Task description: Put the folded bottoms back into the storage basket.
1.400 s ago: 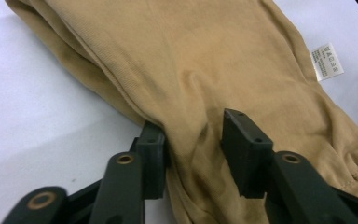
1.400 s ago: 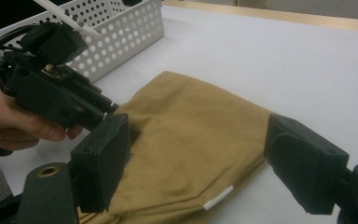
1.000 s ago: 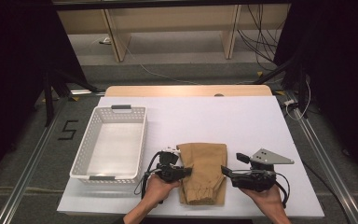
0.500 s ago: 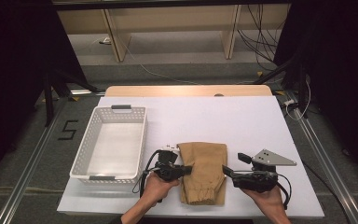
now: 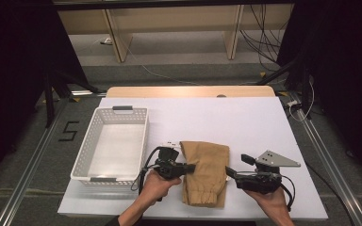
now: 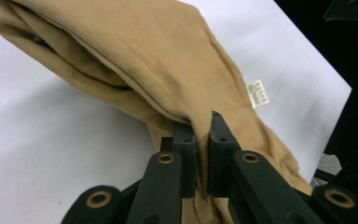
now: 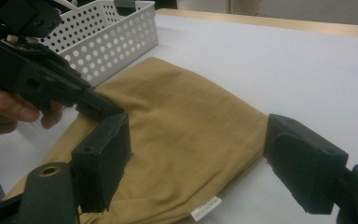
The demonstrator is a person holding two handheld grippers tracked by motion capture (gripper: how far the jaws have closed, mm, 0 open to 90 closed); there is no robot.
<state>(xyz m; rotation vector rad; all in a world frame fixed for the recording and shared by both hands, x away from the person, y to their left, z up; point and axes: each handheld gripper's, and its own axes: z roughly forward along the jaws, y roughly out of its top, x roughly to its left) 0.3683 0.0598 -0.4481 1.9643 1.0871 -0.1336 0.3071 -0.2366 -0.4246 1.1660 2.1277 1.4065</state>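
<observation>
1 tan garment [image 5: 205, 172] (folded), 1 white basket [image 5: 136, 141]; left claw [image 6: 203, 135] pinches its edge, right claw [image 7: 196, 158] gapes wide, holding nothing.

Folded tan cloth garment [image 6: 168, 60] — soft, matt knit with a fine rib and a small white woven label [image 6: 258, 93]. White perforated plastic basket [image 5: 113, 146]: smooth, faint sheen. White table surface [image 5: 245, 122] — smooth, matt, with a pale wood edge strip [image 5: 188, 91] at the far side. Black left gripper [image 6: 203, 135] and black right gripper [image 7: 196, 158]: matt moulded plastic with brass-coloured metal eyelets.
</observation>
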